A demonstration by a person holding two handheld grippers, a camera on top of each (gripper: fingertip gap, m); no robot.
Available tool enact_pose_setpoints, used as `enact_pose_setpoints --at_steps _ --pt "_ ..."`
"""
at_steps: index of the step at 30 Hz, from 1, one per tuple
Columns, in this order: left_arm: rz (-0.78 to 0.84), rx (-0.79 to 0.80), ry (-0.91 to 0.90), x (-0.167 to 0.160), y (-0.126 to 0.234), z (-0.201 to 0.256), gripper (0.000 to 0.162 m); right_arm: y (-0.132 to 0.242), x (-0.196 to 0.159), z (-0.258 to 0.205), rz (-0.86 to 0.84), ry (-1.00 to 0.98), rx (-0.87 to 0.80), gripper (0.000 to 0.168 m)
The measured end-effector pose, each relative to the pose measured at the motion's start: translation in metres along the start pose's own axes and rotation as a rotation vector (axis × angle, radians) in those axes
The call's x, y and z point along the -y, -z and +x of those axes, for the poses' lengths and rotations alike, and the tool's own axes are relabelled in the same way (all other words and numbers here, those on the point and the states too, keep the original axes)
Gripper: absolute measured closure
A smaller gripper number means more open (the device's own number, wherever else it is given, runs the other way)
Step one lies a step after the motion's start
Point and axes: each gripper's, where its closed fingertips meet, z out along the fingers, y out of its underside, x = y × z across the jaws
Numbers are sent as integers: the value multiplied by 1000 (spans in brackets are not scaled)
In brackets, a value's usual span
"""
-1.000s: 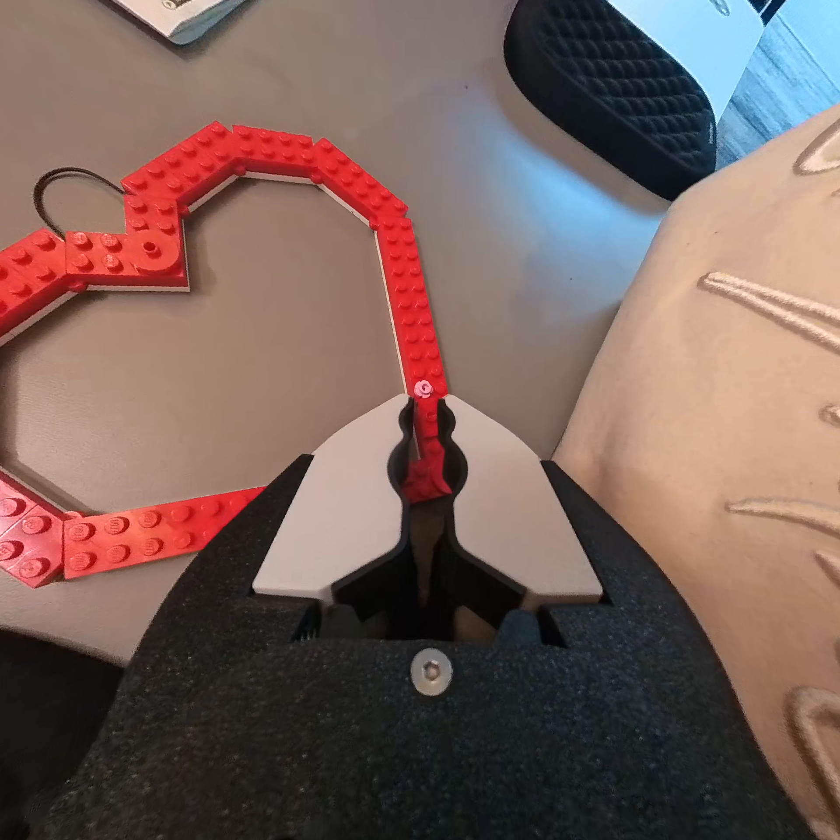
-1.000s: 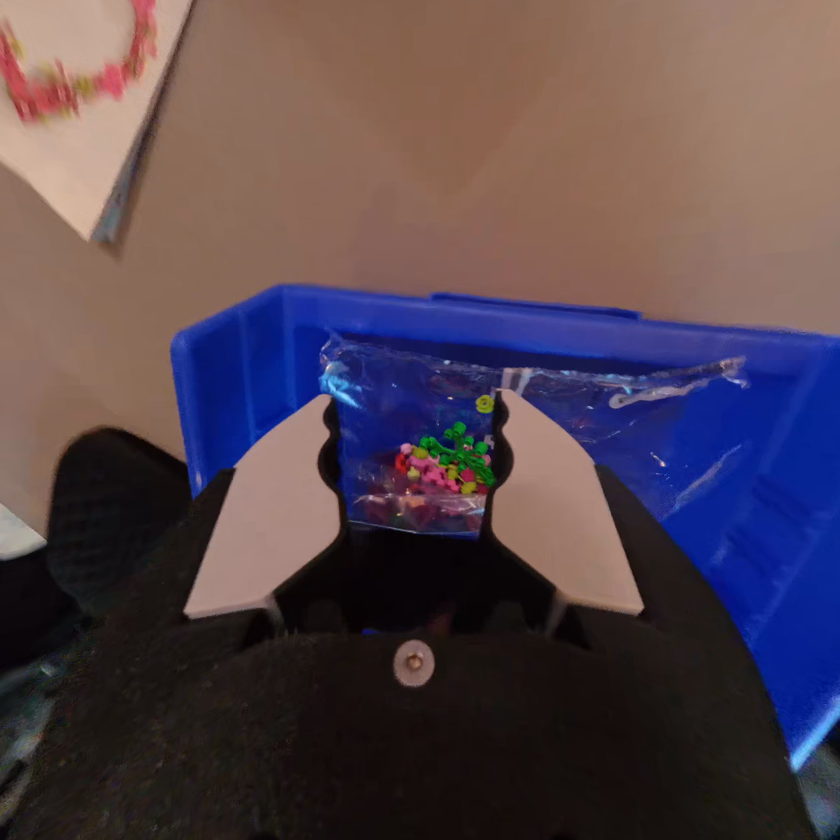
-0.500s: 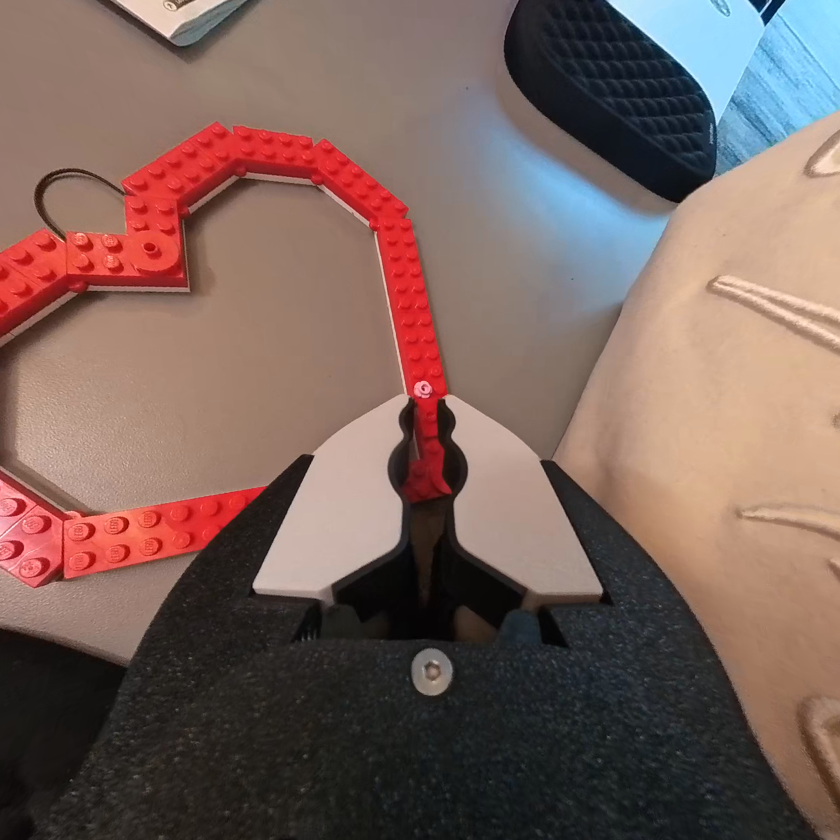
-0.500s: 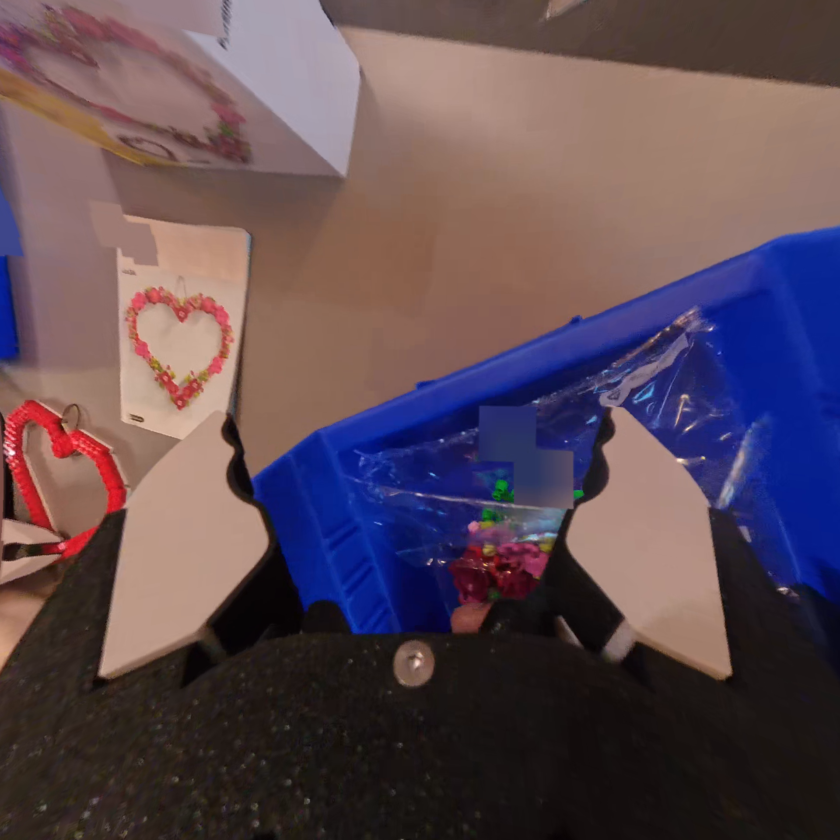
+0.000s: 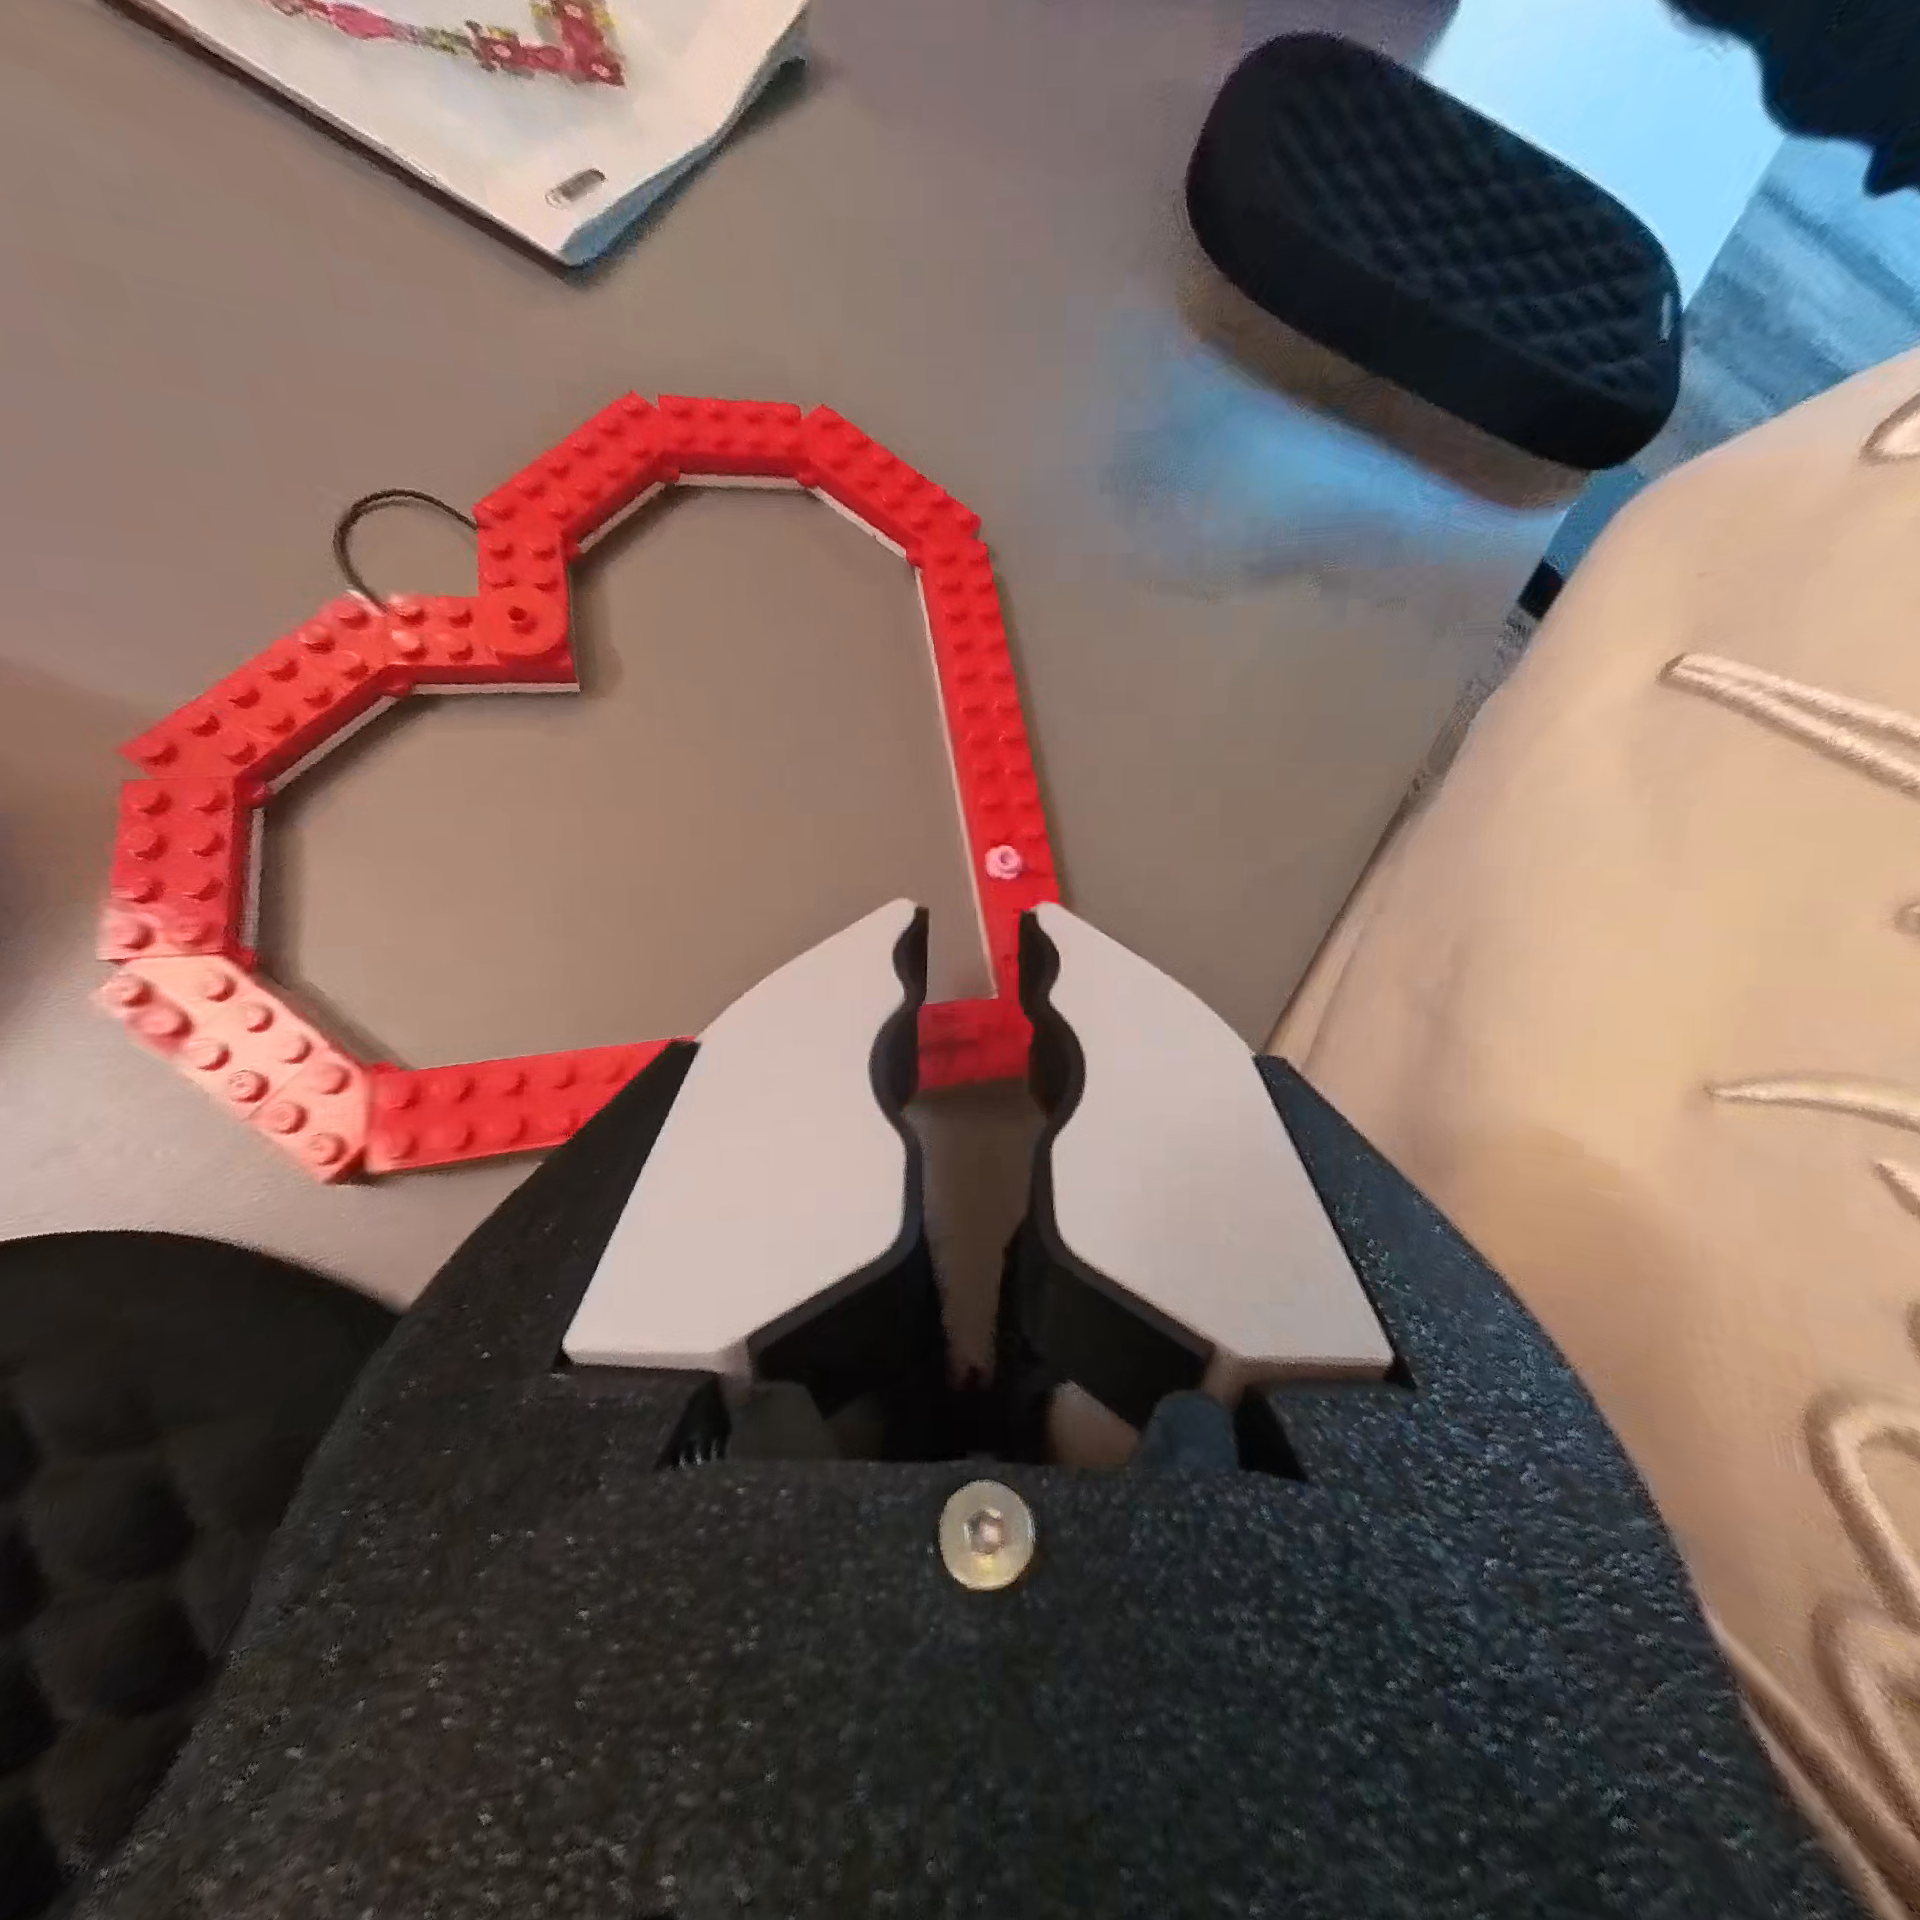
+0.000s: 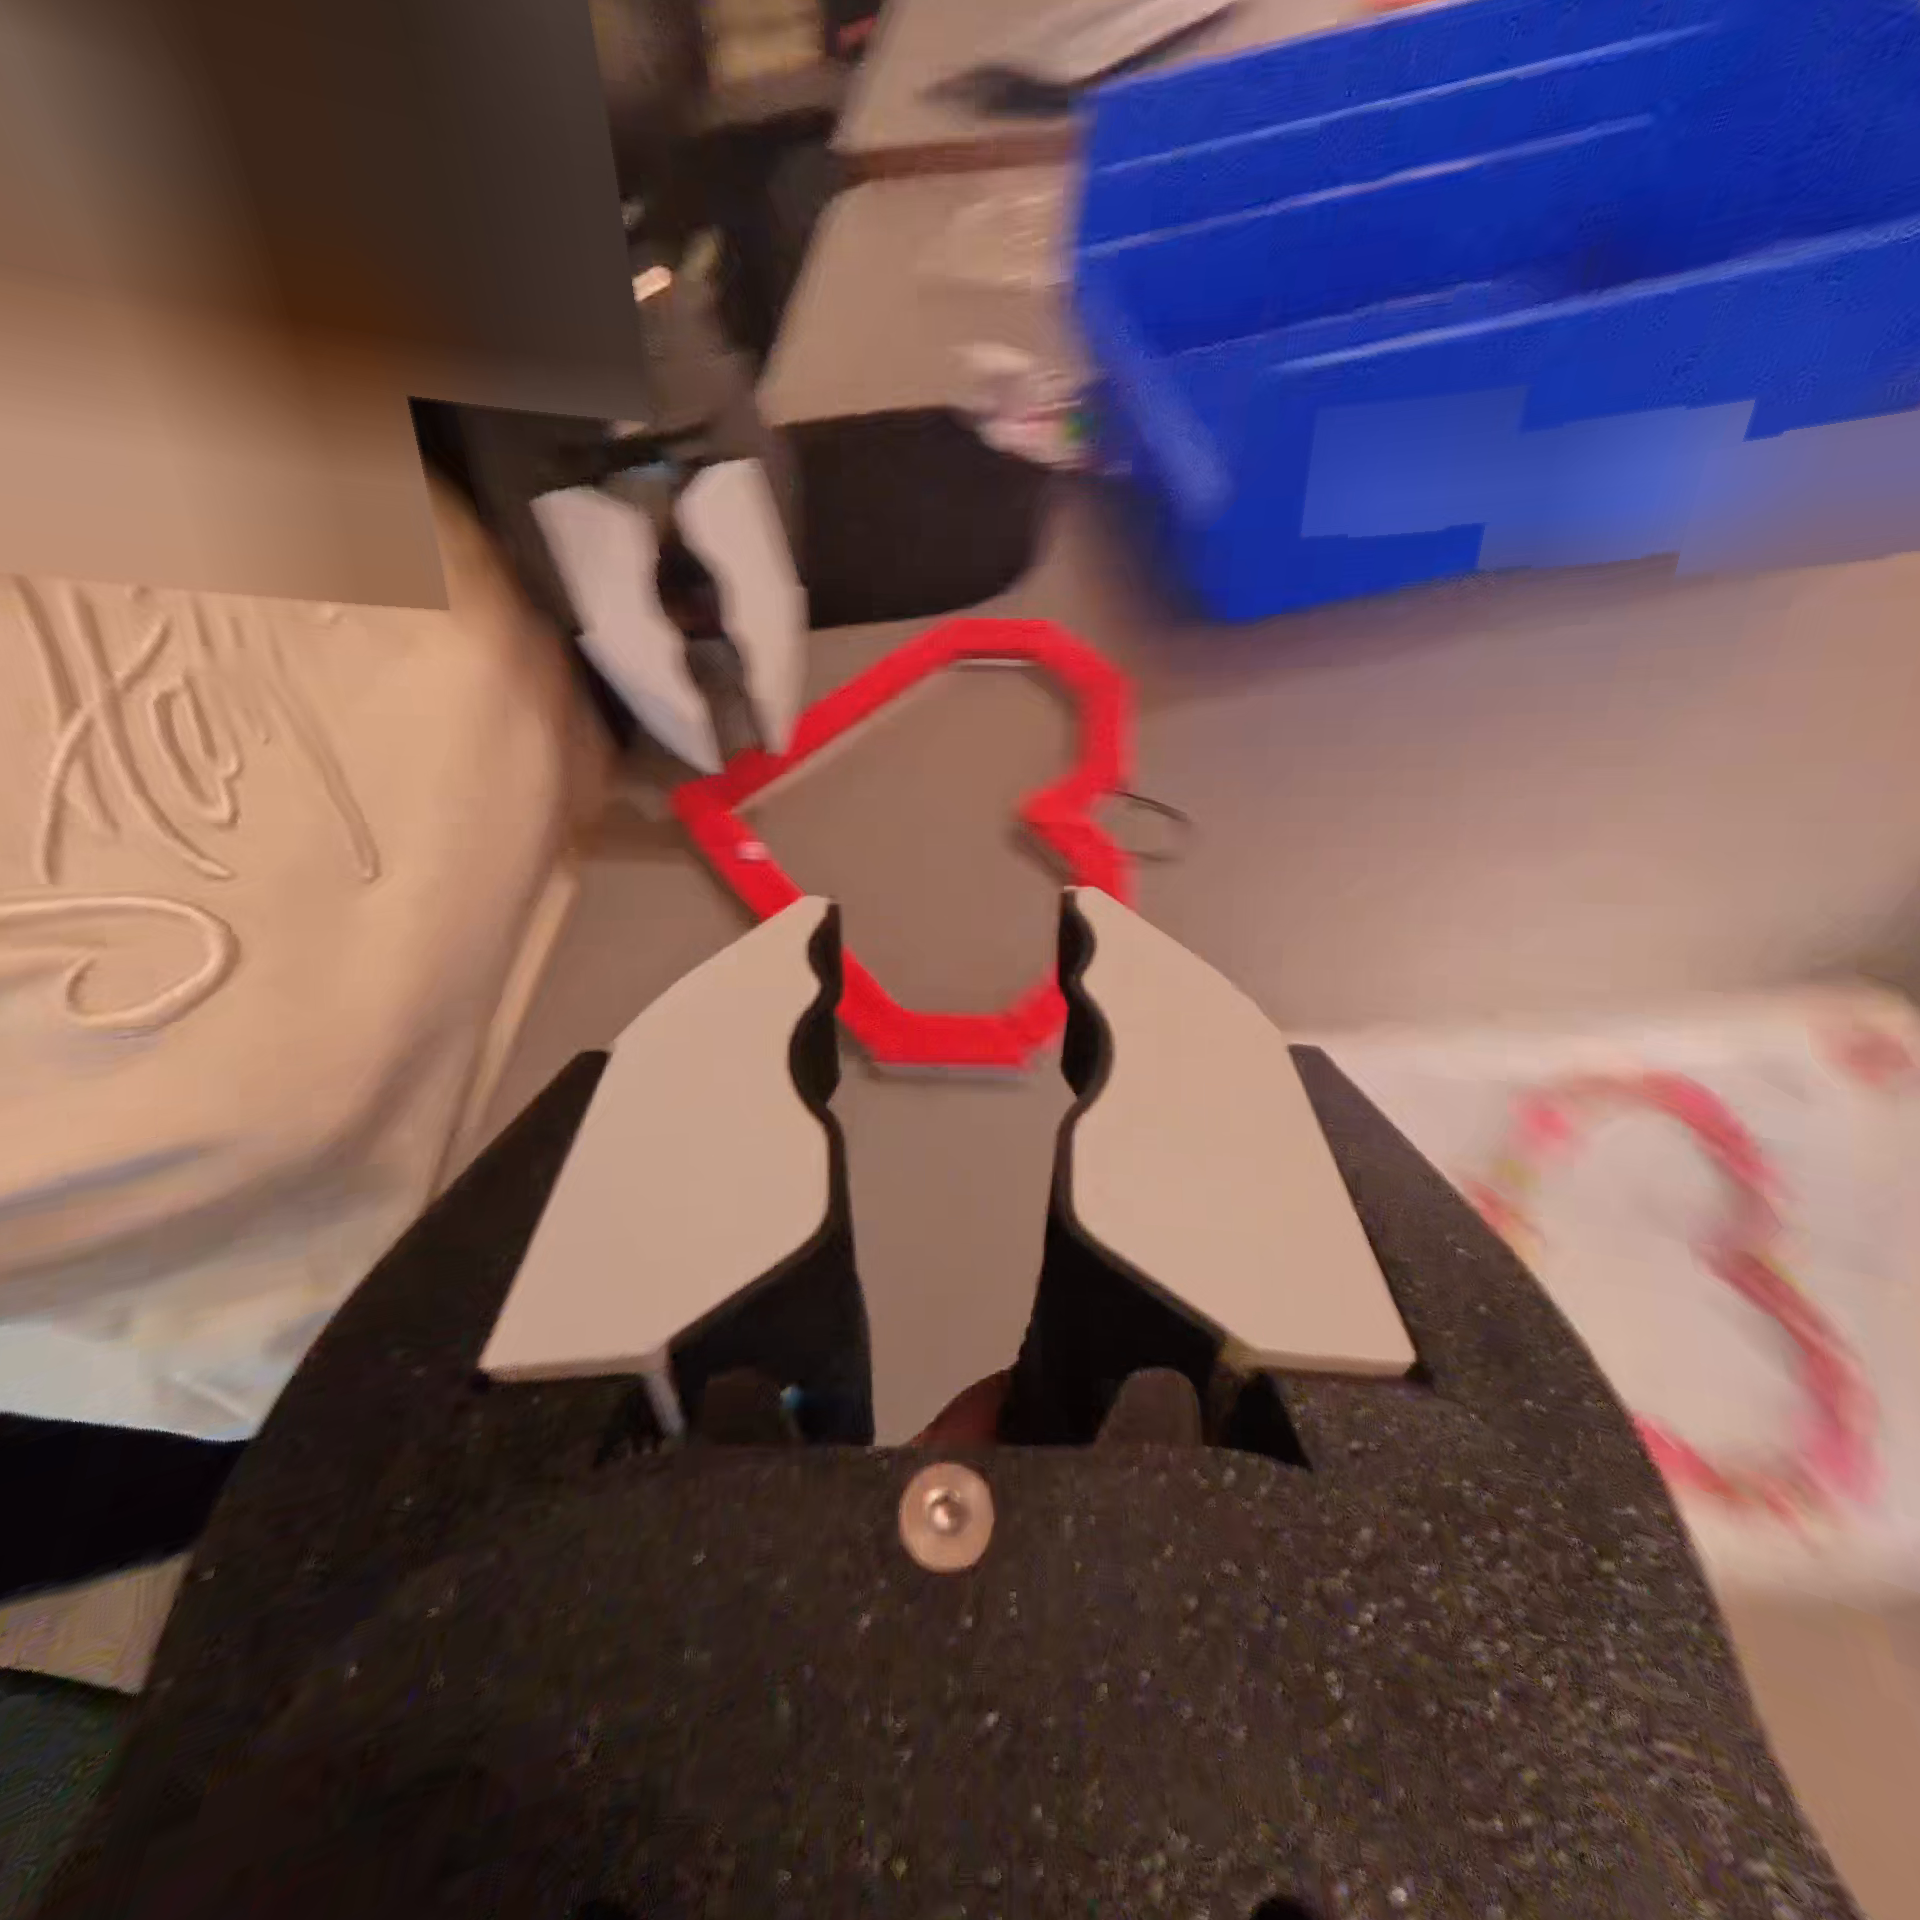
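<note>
Behind the left gripper, the red heart frame's hidden point.

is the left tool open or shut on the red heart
Open. The left tool shows a clear gap between its tips, with the pointed end of the red brick heart lying flat on the table between them, not clamped.

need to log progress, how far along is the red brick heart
Done: red heart frame is closed, cord loop attached, one pink stud on it. In hand: nothing; left gripper open astride its tip, right gripper open, empty. Left: the other studs look bare.
</note>
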Motion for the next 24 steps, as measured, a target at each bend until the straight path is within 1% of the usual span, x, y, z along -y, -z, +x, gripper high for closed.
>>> enact_pose_setpoints --at_steps 2,3,5,7,10,12,16,18,20,21,24 --pt "-25 -14 -22 -5 -6 8 145 -57 -18 -39 -81 71 145 137" --pt "-29 -10 -38 -6 -8 11 145 -78 -27 -52 -119 87 201 143" --pt "-29 -5 -60 -9 -12 15 146 -107 -45 -64 -198 117 267 148" --pt "-28 8 -55 -10 -15 13 146 -122 -50 -66 -214 115 298 150" --pt "-43 14 -52 -14 -19 11 149 -130 -49 -68 -217 66 366 152" --pt "-43 8 -47 -14 -20 11 152 -132 -53 -67 -242 72 374 155" --pt "-40 -6 -23 -14 -19 11 153 -134 -53 -69 -243 79 388 156" --pt "-42 -16 -10 -14 -19 11 154 -134 -53 -70 -239 91 396 160" --pt "-44 -22 -3 -14 -19 11 154 -134 -53 -70 -235 101 394 161" --pt "-45 -26 2 -14 -19 12 154 -134 -53 -70 -234 111 390 161" --pt "-52 -41 30 -14 -20 12 154 -134 -52 -71 -192 230 350 162"
